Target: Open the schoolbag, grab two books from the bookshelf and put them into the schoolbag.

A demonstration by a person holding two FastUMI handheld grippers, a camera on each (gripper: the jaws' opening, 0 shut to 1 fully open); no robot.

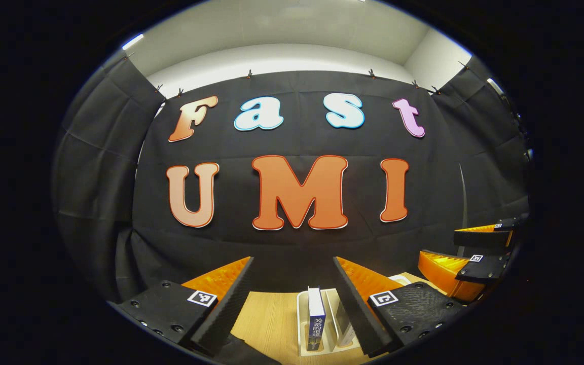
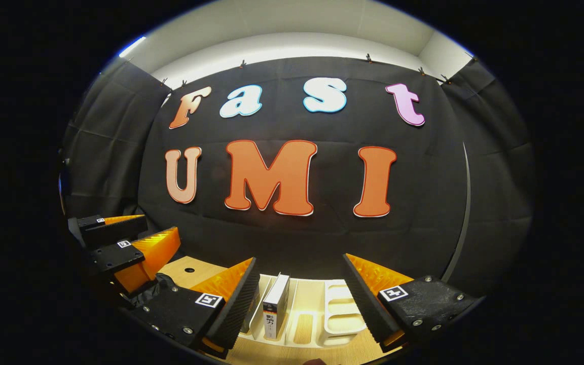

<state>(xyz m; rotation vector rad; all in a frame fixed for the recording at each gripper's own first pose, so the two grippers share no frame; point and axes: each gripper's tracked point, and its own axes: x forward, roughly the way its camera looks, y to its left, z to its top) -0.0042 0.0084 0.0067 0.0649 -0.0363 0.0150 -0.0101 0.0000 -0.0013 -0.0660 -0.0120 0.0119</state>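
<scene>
Pale wooden tabletop [image 1: 271,324] carries a white slotted plastic bookshelf [image 2: 340,317] with upright books, blue-spined book [image 1: 316,319] and white-spined book [image 2: 276,306], both grippers, left gripper [image 1: 292,294] and right gripper [image 2: 299,294], hovering above, jaws apart, holding nothing.

The bookshelf [image 2: 317,314] stands on the table [image 2: 185,268], right up against the booth wall behind it. A book [image 2: 276,305] stands upright in a slot left of the bookshelf's middle. In the left gripper view, another book [image 1: 316,317] stands upright in the bookshelf too. Both grippers hang in front of the bookshelf, side by side.
</scene>
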